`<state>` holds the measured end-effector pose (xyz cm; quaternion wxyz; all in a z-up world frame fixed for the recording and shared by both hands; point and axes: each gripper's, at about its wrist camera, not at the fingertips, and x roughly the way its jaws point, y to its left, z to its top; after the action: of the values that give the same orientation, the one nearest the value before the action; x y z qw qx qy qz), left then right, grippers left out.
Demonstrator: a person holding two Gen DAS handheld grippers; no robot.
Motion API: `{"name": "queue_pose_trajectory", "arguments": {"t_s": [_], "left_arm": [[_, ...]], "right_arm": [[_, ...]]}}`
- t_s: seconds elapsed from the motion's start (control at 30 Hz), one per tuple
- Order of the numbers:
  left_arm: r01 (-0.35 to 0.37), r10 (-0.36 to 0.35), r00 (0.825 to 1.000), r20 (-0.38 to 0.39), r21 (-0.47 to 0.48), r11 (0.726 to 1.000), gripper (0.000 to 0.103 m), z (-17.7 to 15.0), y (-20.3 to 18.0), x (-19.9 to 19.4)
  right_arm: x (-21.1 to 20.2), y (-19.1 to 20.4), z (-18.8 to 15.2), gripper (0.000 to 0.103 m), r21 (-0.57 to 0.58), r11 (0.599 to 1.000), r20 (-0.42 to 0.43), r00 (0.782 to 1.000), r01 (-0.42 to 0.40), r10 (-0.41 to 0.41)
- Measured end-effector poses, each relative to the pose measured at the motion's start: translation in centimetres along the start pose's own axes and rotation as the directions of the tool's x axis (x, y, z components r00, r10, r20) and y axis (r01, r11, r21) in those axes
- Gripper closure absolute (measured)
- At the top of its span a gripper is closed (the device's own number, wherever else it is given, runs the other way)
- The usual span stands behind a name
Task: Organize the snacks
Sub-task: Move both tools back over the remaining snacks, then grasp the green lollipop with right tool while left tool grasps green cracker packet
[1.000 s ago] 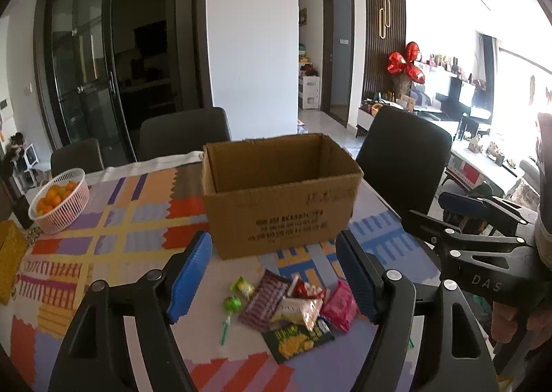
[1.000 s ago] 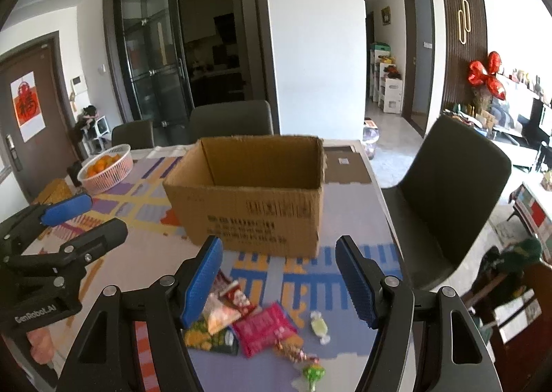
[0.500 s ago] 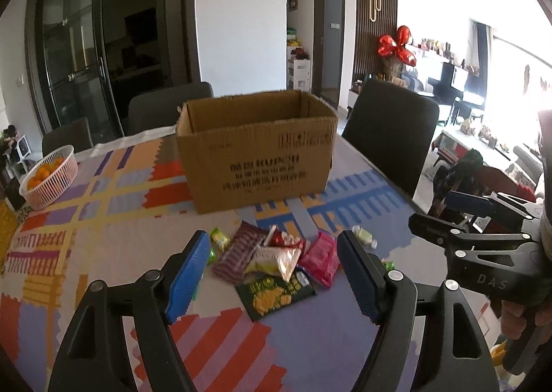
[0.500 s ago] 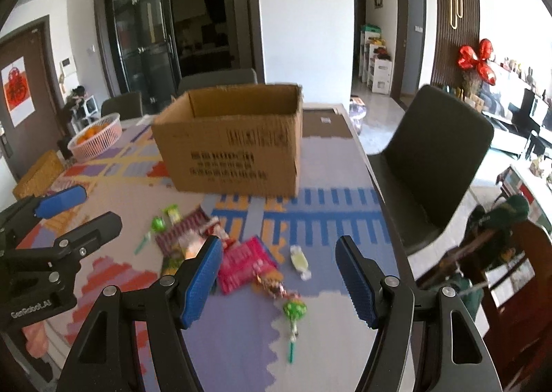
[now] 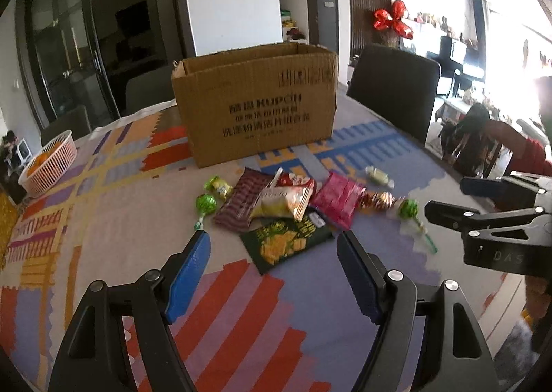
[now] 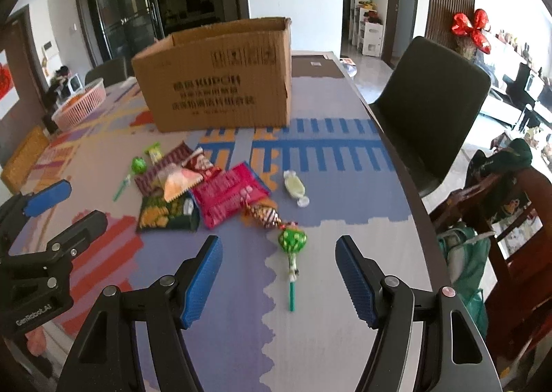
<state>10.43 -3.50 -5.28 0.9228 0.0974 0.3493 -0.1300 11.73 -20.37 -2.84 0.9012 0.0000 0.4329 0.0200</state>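
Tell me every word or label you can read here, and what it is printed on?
"KUPOH" on the cardboard box; the Chinese lines under it are too blurred to read.
"DAS" on the right gripper.
"GenRobot.AI" on the left gripper.
Print on the snack packets is too blurred to read.

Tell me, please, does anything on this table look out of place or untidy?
Yes. The snacks lie loose in a heap on the tablecloth in front of the cardboard box, not in it: a dark green packet, a pink packet, a green lollipop and small candies, some overlapping. Nothing looks spilled or damaged.
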Motion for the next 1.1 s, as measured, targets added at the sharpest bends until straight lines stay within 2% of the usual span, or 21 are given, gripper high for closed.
{"name": "queue_pose_trajectory", "arguments": {"t_s": [0.23, 0.4, 0.57, 0.8, 0.97, 1.1], "left_arm": [[-0.023, 0.022, 1.0, 0.007, 0.176, 0.984, 0.027, -0.8, -1.0, 2.4], [0.037, -0.029, 0.999, -0.034, 0.274, 0.961, 0.028, -0.7, -1.4, 4.6], [0.143, -0.118, 0.986, -0.115, 0.246, 0.959, 0.028, 0.0, -0.9, 7.1], [0.191, -0.152, 0.976, -0.153, 0.282, 0.94, 0.028, 1.0, -0.9, 9.4], [0.249, -0.193, 0.958, -0.212, 0.283, 0.926, 0.029, 1.5, -1.0, 11.0], [0.296, -0.237, 0.937, -0.257, 0.222, 0.929, 0.04, 1.7, -0.8, 11.7]], "right_arm": [[1.8, 0.5, -1.4, 0.034, -0.01, 1.0, -0.035, 0.999, 0.018, -0.018], [2.9, 0.2, -1.6, 0.034, 0.015, 0.999, -0.033, 0.999, 0.038, -0.037], [4.1, 0.2, -1.5, 0.034, 0.036, 0.999, -0.053, 0.998, 0.038, -0.036], [5.5, -0.1, -1.0, 0.034, 0.048, 0.996, -0.086, 0.994, 0.07, -0.066], [6.3, -0.3, -0.9, 0.035, 0.059, 0.996, -0.106, 0.992, 0.069, -0.062], [6.8, -0.5, -0.9, 0.038, 0.063, 0.996, -0.117, 0.991, 0.071, -0.063]]}}
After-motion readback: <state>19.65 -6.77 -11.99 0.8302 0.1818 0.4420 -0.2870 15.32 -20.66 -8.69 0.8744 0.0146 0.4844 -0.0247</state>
